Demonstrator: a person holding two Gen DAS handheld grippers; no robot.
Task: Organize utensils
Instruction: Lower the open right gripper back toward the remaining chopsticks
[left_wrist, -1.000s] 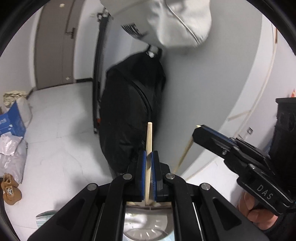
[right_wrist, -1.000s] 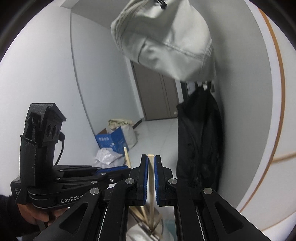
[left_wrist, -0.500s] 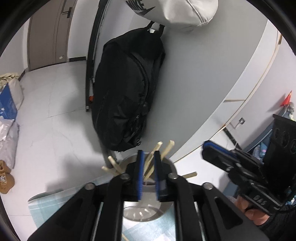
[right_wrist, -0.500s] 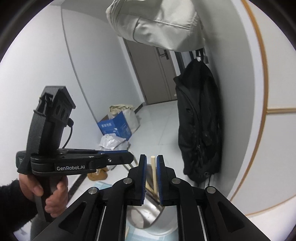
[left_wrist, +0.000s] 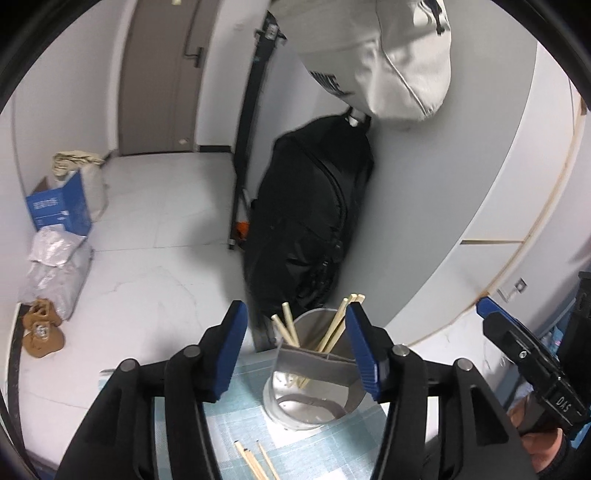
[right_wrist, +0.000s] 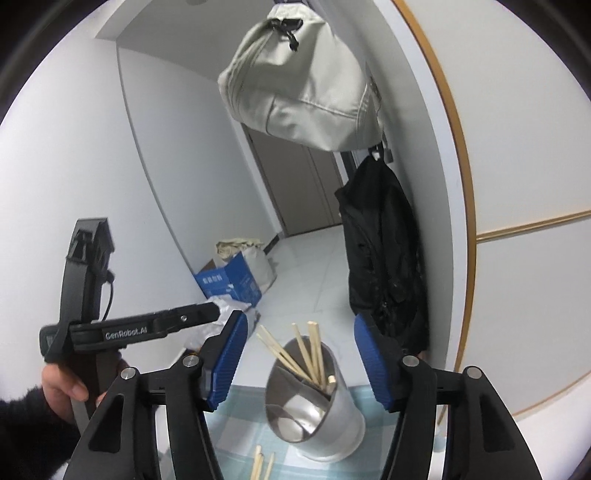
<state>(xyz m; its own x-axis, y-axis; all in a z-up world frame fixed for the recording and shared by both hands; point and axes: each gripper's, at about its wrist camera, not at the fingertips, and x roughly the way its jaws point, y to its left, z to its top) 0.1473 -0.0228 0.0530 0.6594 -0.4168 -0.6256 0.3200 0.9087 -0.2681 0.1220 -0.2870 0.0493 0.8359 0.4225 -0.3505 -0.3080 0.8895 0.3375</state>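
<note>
A round steel utensil holder (left_wrist: 314, 384) (right_wrist: 317, 402) stands on a pale blue checked table mat, with several wooden chopsticks (left_wrist: 334, 325) (right_wrist: 306, 350) leaning inside it. More chopsticks (left_wrist: 255, 461) (right_wrist: 260, 461) lie loose on the mat in front of it. My left gripper (left_wrist: 295, 347) hovers above and just short of the holder; its jaws are opening and nothing is between them. My right gripper (right_wrist: 297, 360), beside it, also has its jaws opening and empty, the holder showing in the gap. Each gripper appears in the other's view: the right gripper (left_wrist: 532, 369), the left gripper (right_wrist: 147, 325).
A black bag (left_wrist: 310, 221) hangs against the wall just behind the holder, and a grey bag (left_wrist: 384, 59) hangs above. The mat (left_wrist: 243, 406) ends at the table edge close by. On the floor lie a blue box (left_wrist: 59, 206), plastic bags and brown shoes (left_wrist: 40, 328).
Both grippers were shut on a chopstick each; they let go, and the chopsticks now stand in the holder. Both grippers have drawn back from it with their jaws spread.
</note>
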